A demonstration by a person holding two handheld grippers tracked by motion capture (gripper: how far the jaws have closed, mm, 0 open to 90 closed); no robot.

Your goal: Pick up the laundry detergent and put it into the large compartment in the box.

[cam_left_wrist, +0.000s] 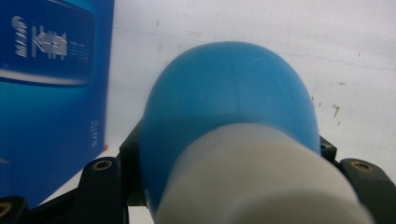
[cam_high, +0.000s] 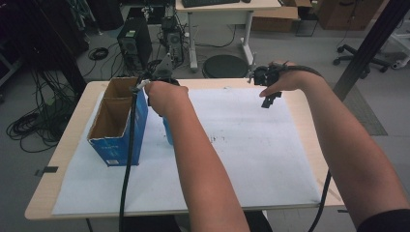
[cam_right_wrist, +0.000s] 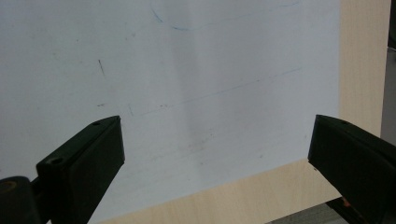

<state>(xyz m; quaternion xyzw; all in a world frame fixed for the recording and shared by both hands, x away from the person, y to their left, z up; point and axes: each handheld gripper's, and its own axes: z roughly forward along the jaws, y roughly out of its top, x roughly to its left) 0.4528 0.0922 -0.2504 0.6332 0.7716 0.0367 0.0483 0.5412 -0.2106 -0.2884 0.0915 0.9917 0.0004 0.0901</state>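
A blue bulb-shaped object (cam_left_wrist: 229,98) with a white neck (cam_left_wrist: 252,177) sits between the jaws of my left gripper (cam_left_wrist: 231,172), which is shut on it. From above, part of the blue object (cam_high: 168,133) peeks out under the left hand, just right of an open-topped blue carton (cam_high: 116,130). The carton's printed side (cam_left_wrist: 46,93) stands close on the left in the left gripper view. My right gripper (cam_right_wrist: 215,149) is open with nothing between its jaws. It hovers over the white sheet (cam_right_wrist: 210,70) near the table's far right part (cam_high: 269,99).
A white paper sheet (cam_high: 241,145) covers most of the wooden table (cam_high: 77,116). Beyond the far edge stand computer towers (cam_high: 133,41), a round black stool (cam_high: 225,66) and a desk. Cables lie on the floor at left (cam_high: 29,125). A black post (cam_high: 367,48) rises at the right.
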